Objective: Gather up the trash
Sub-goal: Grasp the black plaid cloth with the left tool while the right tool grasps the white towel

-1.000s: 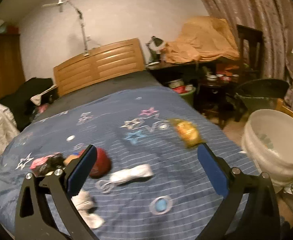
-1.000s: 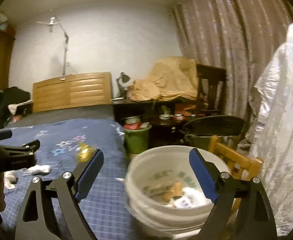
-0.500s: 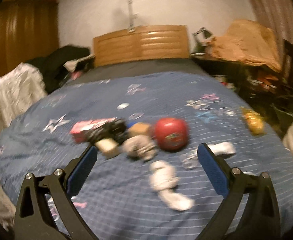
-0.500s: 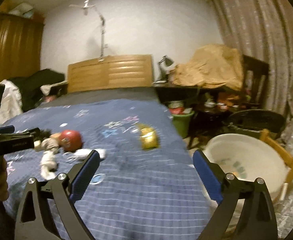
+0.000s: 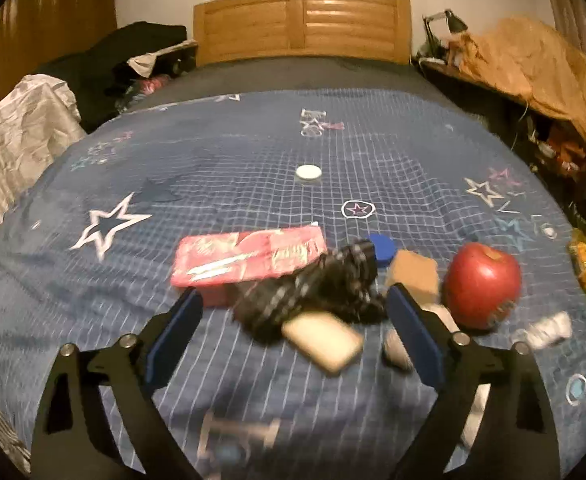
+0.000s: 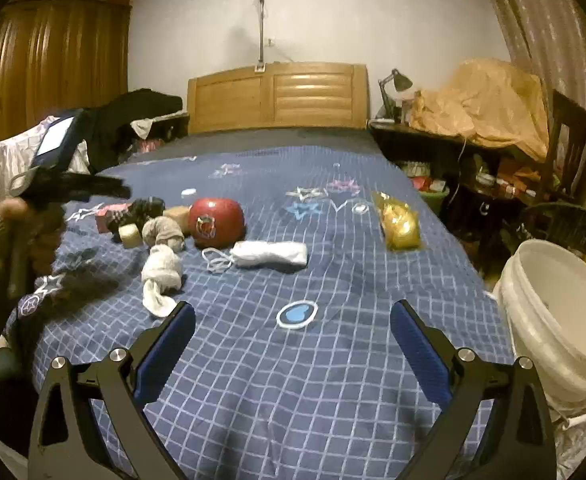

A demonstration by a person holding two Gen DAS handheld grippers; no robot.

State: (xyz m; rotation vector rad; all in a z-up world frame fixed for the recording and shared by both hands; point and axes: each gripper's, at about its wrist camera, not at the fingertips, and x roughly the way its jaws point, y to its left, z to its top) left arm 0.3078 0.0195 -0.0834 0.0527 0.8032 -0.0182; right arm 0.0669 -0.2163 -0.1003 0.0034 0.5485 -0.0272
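Note:
A heap of items lies on the blue star bedspread (image 5: 253, 152). In the left wrist view, my left gripper (image 5: 293, 332) is open and empty, just short of a dark checked cloth (image 5: 317, 284), a pale block (image 5: 321, 340) and a pink packet (image 5: 249, 258). A red apple (image 5: 481, 280), a brown block (image 5: 413, 272) and a blue cap (image 5: 381, 246) lie to the right. My right gripper (image 6: 293, 344) is open and empty over the bed's near end. It sees the apple (image 6: 216, 222), a white mask roll (image 6: 269, 254), grey socks (image 6: 161, 270), a gold wrapper (image 6: 399, 222) and the white bucket (image 6: 561, 320).
A wooden headboard (image 6: 277, 96) stands at the far end. A cluttered desk with an orange cover (image 6: 481, 104) and a chair (image 6: 573, 140) line the right side. Clothes (image 5: 25, 128) pile at the bed's left. A white cap (image 5: 308, 172) lies mid-bed. The left gripper (image 6: 69, 184) shows at left.
Both grippers swung left, away from the bucket and toward the bed. The left gripper closed in on the heap, which now sits between its open fingers' line of view.

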